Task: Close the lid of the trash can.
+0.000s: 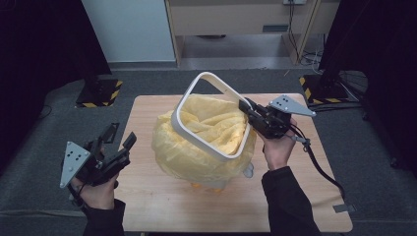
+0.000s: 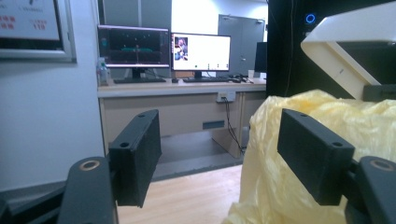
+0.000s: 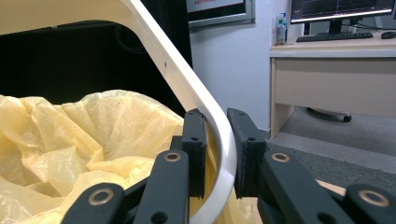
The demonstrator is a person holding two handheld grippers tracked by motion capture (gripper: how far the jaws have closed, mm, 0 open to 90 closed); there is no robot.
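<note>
Ring: one white frame (image 1: pixel 209 118) with rounded corners, lifted and tilted above the bin, its near edge low over the bag and its far edge raised well clear.
Bag: one yellow plastic liner (image 1: pixel 196 152), billowing over and hiding most of the bin beneath, in the middle of the bench.
Bin: one, as far as I can judge; just a pale corner (image 1: pixel 248 170) peeks out under the bag at its right side, so its shape is unclear.
Right claw (image 1: pixel 248 110): pinching the ring's right side, one jaw inside and one outside, as the right gripper view shows (image 3: pixel 219 154).
Left claw (image 1: pixel 120 137): spread wide and holding nothing, hovering over the bench's left edge, apart from the bag; in the left gripper view (image 2: pixel 219 158) the bag lies just past its right jaw.
Bench: one light wooden top (image 1: pixel 295 196), carrying the bin and bag and nothing else I can make out.
Done so far: the bag sits draped in and around the bin, and the ring is in hand above it.
Left to do: judging from the tilt, the ring is not seated; it seems it must either come down level over the bag's rim to clamp it or be lifted fully away, and the free claw could steady the plastic.
Count: two claws, one ring, one bag, one bin.
</note>
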